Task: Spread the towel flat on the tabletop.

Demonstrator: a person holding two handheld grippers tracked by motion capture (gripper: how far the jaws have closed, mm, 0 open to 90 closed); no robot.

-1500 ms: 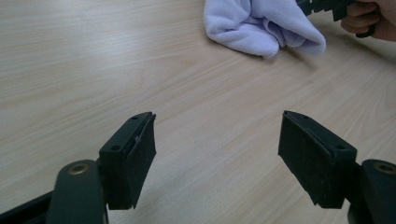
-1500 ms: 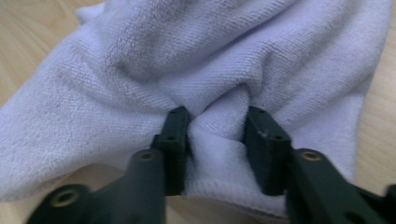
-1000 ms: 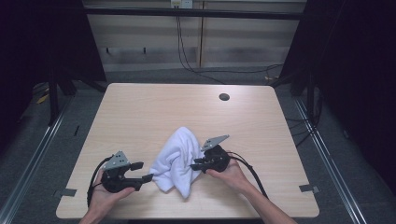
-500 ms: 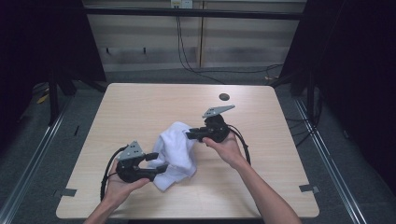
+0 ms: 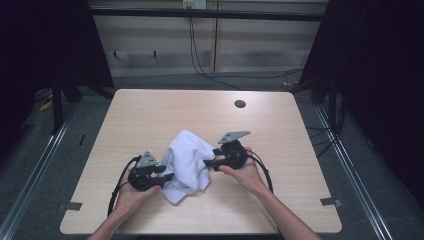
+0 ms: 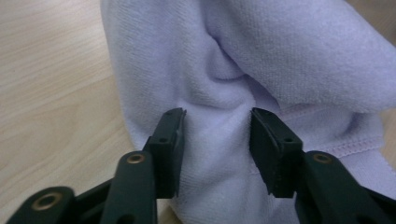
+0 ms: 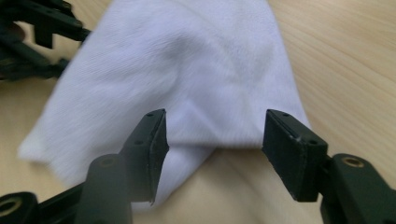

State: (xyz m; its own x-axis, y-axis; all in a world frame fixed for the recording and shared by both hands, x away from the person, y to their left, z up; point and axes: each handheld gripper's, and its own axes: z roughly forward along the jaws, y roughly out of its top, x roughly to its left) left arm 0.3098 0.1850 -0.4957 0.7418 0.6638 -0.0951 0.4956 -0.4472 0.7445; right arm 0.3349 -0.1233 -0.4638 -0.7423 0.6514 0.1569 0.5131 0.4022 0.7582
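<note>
A white towel (image 5: 187,161) lies crumpled in the middle of the wooden table (image 5: 150,112). My left gripper (image 5: 168,177) is at the towel's near left side. In the left gripper view its jaws have just been closing around a raised fold of the towel (image 6: 243,51), which fills the gap at the left gripper (image 6: 217,140). My right gripper (image 5: 207,162) is at the towel's right edge. Its jaws have just been opening, and they stand wide apart at the right gripper (image 7: 212,140) over a corner of the towel (image 7: 187,70) without touching it.
A dark round cable hole (image 5: 240,104) sits at the table's far right. Grey tape marks (image 5: 330,201) lie near the front corners. In the right gripper view the left gripper (image 7: 37,28) shows beyond the towel. Dark floor and rails surround the table.
The right gripper has let go of the towel and come back toward the person, jaws now wide. The left gripper slid right onto the towel. The towel has settled flatter.
</note>
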